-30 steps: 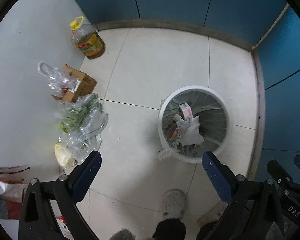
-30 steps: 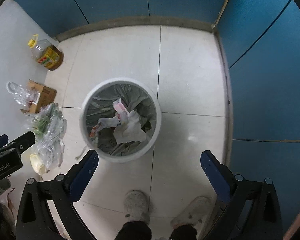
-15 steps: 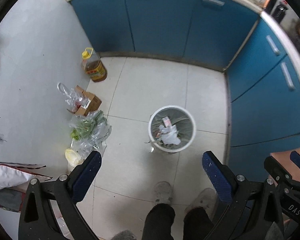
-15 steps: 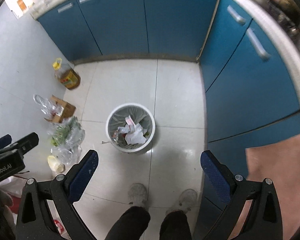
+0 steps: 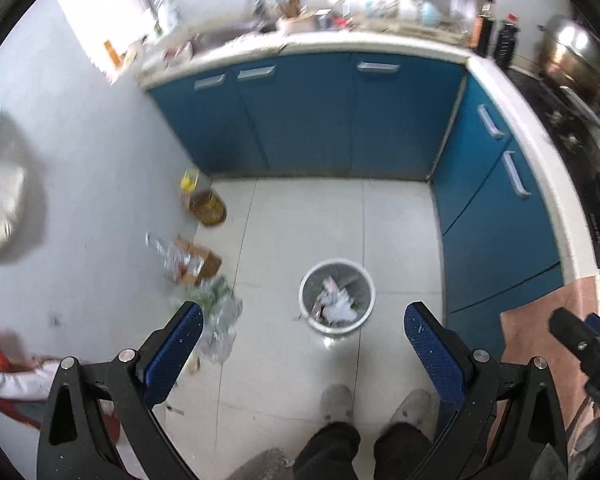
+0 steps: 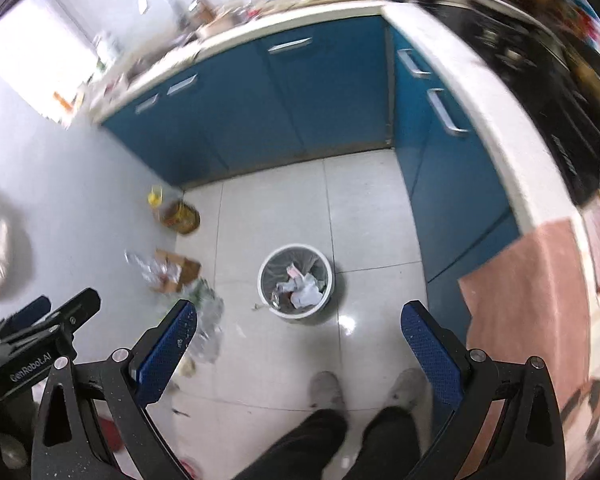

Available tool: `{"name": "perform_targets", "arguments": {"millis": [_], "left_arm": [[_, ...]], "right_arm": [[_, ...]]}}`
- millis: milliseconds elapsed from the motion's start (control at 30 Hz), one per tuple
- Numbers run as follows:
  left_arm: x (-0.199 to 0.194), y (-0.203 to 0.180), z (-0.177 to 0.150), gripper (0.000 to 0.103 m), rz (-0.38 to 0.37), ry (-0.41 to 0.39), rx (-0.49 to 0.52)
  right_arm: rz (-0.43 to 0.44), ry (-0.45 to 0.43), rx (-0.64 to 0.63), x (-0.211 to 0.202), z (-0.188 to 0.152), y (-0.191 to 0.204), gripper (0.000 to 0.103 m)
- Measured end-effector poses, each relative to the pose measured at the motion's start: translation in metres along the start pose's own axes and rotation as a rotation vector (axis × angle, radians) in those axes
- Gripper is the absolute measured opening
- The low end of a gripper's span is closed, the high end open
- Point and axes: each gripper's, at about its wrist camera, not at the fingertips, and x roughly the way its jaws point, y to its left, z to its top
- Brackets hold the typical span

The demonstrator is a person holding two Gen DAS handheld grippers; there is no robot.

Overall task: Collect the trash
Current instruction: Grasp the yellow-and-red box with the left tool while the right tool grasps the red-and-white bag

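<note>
A white round trash bin [image 5: 337,325] stands on the tiled floor, far below both grippers, with crumpled white paper and wrappers [image 5: 336,305] inside; it also shows in the right wrist view [image 6: 297,310]. My left gripper [image 5: 302,342] is open and empty, high above the floor. My right gripper [image 6: 298,340] is open and empty too, at about the same height. Loose plastic bags [image 5: 220,312] and a small cardboard box [image 5: 200,262] lie on the floor left of the bin.
A yellow-capped oil bottle [image 5: 204,204] stands by the left wall. Blue cabinets [image 5: 308,116] with a cluttered counter close the back and right. The person's shoes [image 5: 336,402] stand just in front of the bin. A brown table edge [image 6: 532,300] is at the right.
Both grippers have risen well away from the bin and tilted up; the bin looks much smaller and the cabinets and counter have come into view. Both stay open.
</note>
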Motion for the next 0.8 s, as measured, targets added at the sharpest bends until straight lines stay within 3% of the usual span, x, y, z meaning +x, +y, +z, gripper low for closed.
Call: {"name": "perform_targets", "arguments": {"millis": [133, 267, 533, 700, 733, 800], "left_arm": [[-0.016, -0.063, 0.017, 0.103, -0.056, -0.029, 0.068], [-0.021, -0.157, 0.03, 0.103, -0.151, 0.006, 0.181], [0.001, -0.382, 0.012, 0.103, -0.354, 0.247, 0.38], [0.033, -0.478, -0.014, 0.102, -0.395, 0.428, 0.391], [0.036, -0.488, -0.019, 0.1, -0.395, 0.444, 0.384], [0.046, -0.501, -0.022, 0.075, -0.379, 0.467, 0.362]], "right_arm": [[-0.051, -0.061, 0.134, -0.033, 0.009, -0.069, 0.103], [-0.14, -0.104, 0.324, -0.069, 0.012, -0.169, 0.103], [-0.341, -0.114, 0.637, -0.114, -0.004, -0.393, 0.103], [-0.343, -0.083, 0.727, -0.116, -0.003, -0.506, 0.103], [-0.333, -0.078, 0.741, -0.115, -0.002, -0.522, 0.103], [-0.276, -0.089, 0.754, -0.109, 0.003, -0.55, 0.103]]}}
